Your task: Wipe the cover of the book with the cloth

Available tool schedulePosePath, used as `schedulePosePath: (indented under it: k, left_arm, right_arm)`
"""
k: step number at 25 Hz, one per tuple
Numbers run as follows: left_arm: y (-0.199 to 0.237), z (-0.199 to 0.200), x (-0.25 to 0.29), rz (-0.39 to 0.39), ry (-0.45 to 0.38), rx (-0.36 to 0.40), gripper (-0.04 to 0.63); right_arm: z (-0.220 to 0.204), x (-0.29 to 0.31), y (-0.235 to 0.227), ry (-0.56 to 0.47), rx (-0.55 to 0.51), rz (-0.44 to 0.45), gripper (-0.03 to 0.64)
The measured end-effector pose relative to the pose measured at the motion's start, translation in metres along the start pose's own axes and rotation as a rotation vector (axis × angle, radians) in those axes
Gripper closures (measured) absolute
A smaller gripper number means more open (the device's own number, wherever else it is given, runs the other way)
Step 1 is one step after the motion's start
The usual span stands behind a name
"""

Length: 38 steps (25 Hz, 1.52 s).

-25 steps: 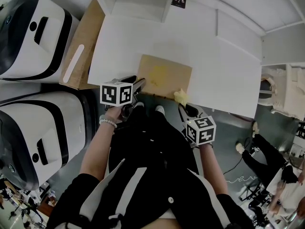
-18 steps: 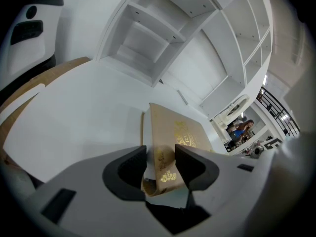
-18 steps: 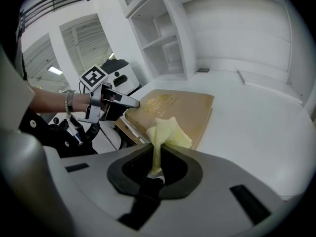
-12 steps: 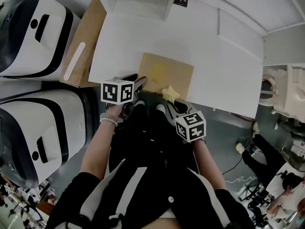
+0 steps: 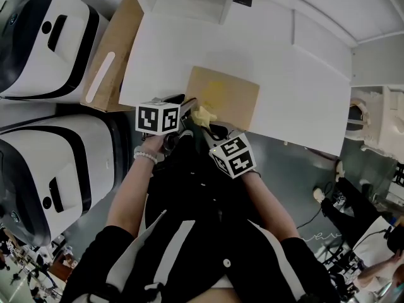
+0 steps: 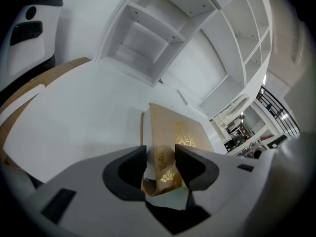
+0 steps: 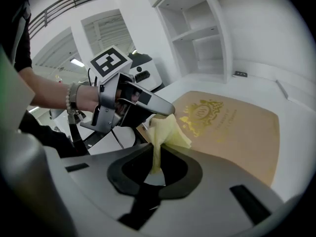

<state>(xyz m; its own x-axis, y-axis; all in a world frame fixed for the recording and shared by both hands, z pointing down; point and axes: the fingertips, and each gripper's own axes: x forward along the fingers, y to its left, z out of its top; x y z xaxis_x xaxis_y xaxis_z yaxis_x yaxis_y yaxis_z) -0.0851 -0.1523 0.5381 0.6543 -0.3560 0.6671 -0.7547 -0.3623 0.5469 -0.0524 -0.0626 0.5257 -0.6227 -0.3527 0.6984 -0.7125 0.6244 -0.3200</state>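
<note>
In the head view, the book point(image 5: 227, 96) is lying flat on the white table point(image 5: 303, 87), close to the near edge. The left gripper point(image 5: 188, 106) is pinching the book's near left corner. The right gripper point(image 5: 211, 130) is holding the yellow cloth point(image 5: 203, 115) right beside it, at that same corner. A cardboard box point(image 5: 110, 49) is leaning by the table's left side, and big white machines point(image 5: 44, 36) are standing further left, well apart from the work.

In the left gripper view, the left gripper's point(image 6: 160, 164) jaws are squeezing the book's point(image 6: 177, 132) edge between them. Empty shelves point(image 6: 163, 28) are standing behind the table.

In the right gripper view, the right gripper's point(image 7: 155, 157) jaws are shut on a thin bit of the cloth point(image 7: 165, 130), which is sticking up. The left gripper's tip point(image 7: 165, 110) is sitting just past the cloth. The book's cover point(image 7: 237, 127) is lying open to the right, with nothing on it.

I think the two grippers could bump here, because they are so close. The cloth could also slip out if it drags hard. The book could slide off the near edge if the pinch lets go.
</note>
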Motion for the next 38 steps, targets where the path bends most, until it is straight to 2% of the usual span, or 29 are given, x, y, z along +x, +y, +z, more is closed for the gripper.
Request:
schedulePosePath:
  k: [8,13,20,25,30,32,35,38]
  left_arm:
    - [0.001,-0.001,0.0,-0.011,-0.002,-0.011,0.411]
    - [0.001,0.0,-0.001,-0.038,-0.009,-0.007,0.411]
    - [-0.001,0.003,-0.001,-0.063,0.001,0.056,0.411]
    - [-0.008,0.01,-0.009,-0.095,-0.011,0.064,0.411]
    - [-0.015,0.025,-0.024,-0.119,-0.051,0.095,0.419]
    - [-0.018,0.041,-0.035,-0.102,-0.11,0.107,0.505]
    - [-0.027,0.064,-0.052,-0.078,-0.201,0.157,0.578]
    - [-0.041,0.086,-0.071,-0.084,-0.28,0.198,0.594]
  right_arm:
    - [0.013,0.03,0.026,0.017,-0.08,0.069,0.58]
    - [0.016,0.026,0.035,-0.021,-0.039,0.148,0.58]
    - [0.018,0.001,0.028,-0.073,-0.002,0.144,0.58]
    - [0.019,-0.027,0.006,-0.133,0.062,0.076,0.58]
    - [0.027,-0.062,-0.031,-0.214,0.127,-0.041,0.58]
    - [0.034,-0.076,-0.046,-0.258,0.14,-0.101,0.581]
    - [0.049,-0.097,-0.06,-0.33,0.139,-0.177,0.581]
    - [0.069,-0.116,-0.064,-0.398,0.101,-0.232,0.58]
